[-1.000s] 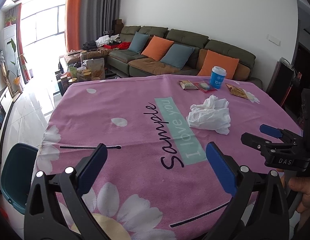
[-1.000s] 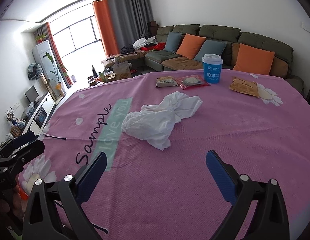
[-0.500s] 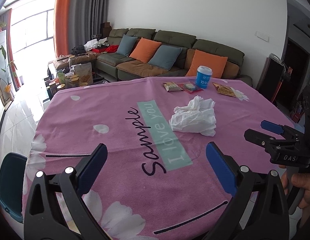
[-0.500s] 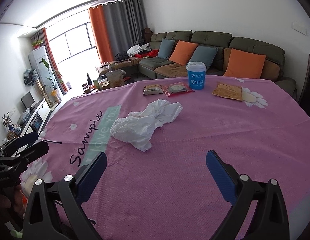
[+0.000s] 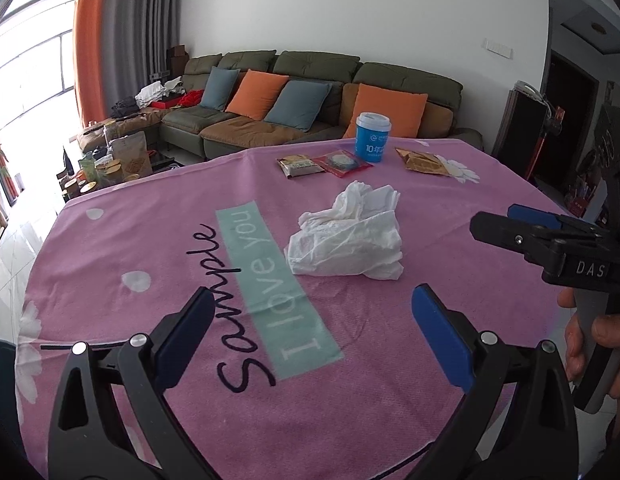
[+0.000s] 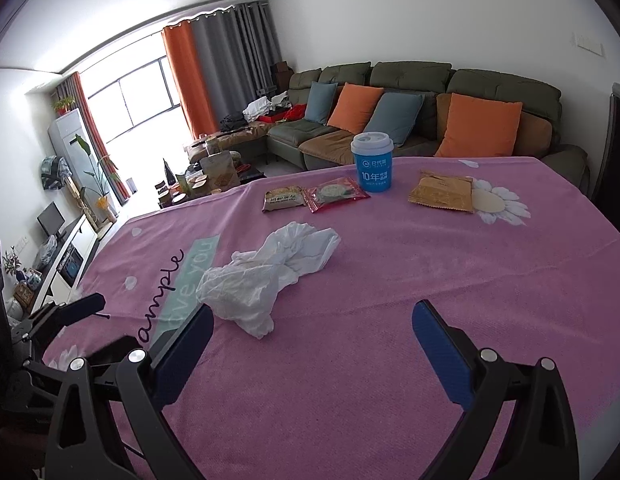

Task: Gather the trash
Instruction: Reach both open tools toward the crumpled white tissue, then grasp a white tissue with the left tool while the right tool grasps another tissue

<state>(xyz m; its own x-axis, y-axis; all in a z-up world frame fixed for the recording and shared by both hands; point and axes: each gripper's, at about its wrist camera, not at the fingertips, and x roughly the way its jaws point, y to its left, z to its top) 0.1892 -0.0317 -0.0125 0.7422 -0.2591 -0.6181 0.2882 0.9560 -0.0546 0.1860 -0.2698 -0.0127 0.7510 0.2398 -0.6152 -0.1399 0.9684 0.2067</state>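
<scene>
Only left wrist view shows hand (image 5: 593, 344) gripping handle

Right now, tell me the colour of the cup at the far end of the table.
The cup is blue with a white lid; the right wrist view shows it best.

Crumpled white plastic bag (image 5: 345, 236) (perhaps tissue) lies mid-table; wrappers (image 6: 333, 194) beyond.

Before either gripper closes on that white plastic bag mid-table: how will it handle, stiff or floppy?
The white plastic bag lies crumpled in thin, translucent folds, so it is probably floppy and very light. A pinch will likely catch only one fold, the rest trailing. Pushed, it may slide or bunch on the pink tablecloth rather than roll.
</scene>
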